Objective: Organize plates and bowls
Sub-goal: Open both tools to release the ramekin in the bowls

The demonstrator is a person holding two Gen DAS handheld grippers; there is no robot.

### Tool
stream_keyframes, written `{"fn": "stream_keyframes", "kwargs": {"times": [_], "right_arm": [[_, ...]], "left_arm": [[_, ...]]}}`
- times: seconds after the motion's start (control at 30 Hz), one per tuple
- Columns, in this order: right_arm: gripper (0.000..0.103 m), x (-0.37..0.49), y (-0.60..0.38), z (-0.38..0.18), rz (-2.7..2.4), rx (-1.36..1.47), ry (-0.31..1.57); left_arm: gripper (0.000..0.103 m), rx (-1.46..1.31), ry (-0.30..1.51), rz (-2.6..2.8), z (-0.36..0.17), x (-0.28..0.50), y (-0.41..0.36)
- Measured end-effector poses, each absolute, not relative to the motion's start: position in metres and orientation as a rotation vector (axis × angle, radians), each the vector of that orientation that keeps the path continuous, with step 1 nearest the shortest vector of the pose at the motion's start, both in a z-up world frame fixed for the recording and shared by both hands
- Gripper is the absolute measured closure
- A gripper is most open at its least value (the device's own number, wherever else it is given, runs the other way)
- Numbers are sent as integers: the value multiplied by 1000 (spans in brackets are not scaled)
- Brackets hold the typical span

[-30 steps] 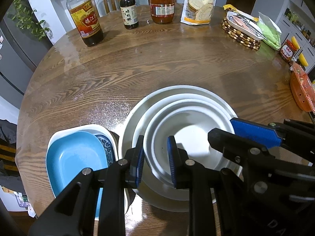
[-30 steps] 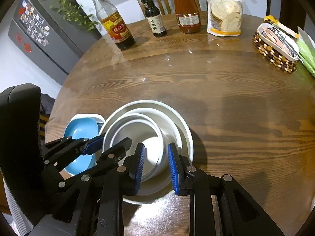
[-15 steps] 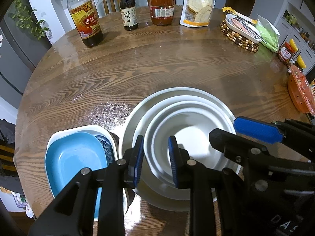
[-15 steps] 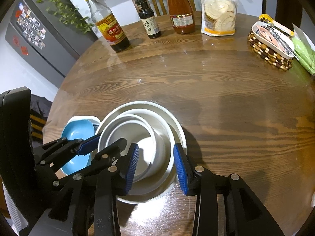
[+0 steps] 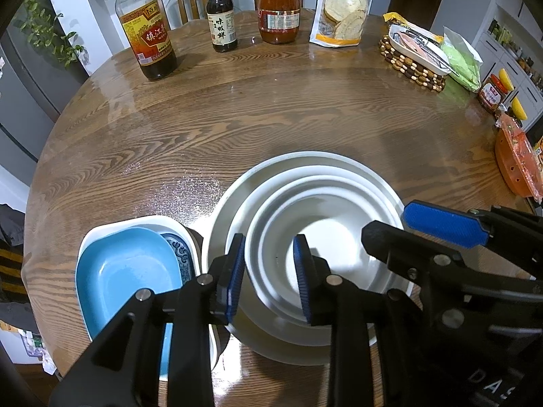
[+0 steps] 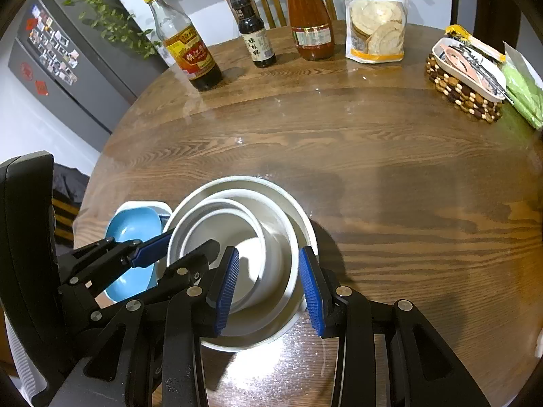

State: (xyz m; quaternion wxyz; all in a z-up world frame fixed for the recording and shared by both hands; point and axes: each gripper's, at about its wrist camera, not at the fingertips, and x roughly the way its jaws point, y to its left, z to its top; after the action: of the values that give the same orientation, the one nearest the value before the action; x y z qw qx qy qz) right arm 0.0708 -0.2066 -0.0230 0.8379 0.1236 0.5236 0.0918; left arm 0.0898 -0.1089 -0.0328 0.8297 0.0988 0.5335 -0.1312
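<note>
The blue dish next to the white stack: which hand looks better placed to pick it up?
Probably the left. The left gripper hangs right beside the blue dish, while the right gripper sits over the white stack's far side.

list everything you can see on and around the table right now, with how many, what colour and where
white bowls: three, nested, near edge
blue dish: one, in a white dish, left of the bowls
bottles: three, dark or red, far edge
flour bag: one, white and orange, far edge
beaded mat: one, brown, under a white tray, far right
table: one, brown wood, round
fridge: one, grey, left
left gripper: black, blue pads, jaws just opening, over bowls
right gripper: same, open, over bowls
</note>
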Motion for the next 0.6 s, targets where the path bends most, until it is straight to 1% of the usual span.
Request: {"fn": "stream_keyframes", "kwargs": {"times": [0.1,0.13,0.17,0.2,0.23,0.6], "right_arm": [[65,72,-207,-22,196,261,1107],[65,72,-206,-22,196,257,1107],[65,72,-205,-22,197,255,1104],[65,72,-205,-21,200,259,1103],[65,73,-206,-21,204,260,1101],[65,73,-203,-21,204,257,1101]], "left_arm": [[66,211,1127,-286,-32,89,-110],[58,214,1121,-290,-31,88,-111],[46,225,1109,-283,-29,87,-112],[41,238,1095,-270,-28,87,-113],[38,243,1077,-266,-26,85,-113],[39,242,1073,-264,-25,86,-109]]}}
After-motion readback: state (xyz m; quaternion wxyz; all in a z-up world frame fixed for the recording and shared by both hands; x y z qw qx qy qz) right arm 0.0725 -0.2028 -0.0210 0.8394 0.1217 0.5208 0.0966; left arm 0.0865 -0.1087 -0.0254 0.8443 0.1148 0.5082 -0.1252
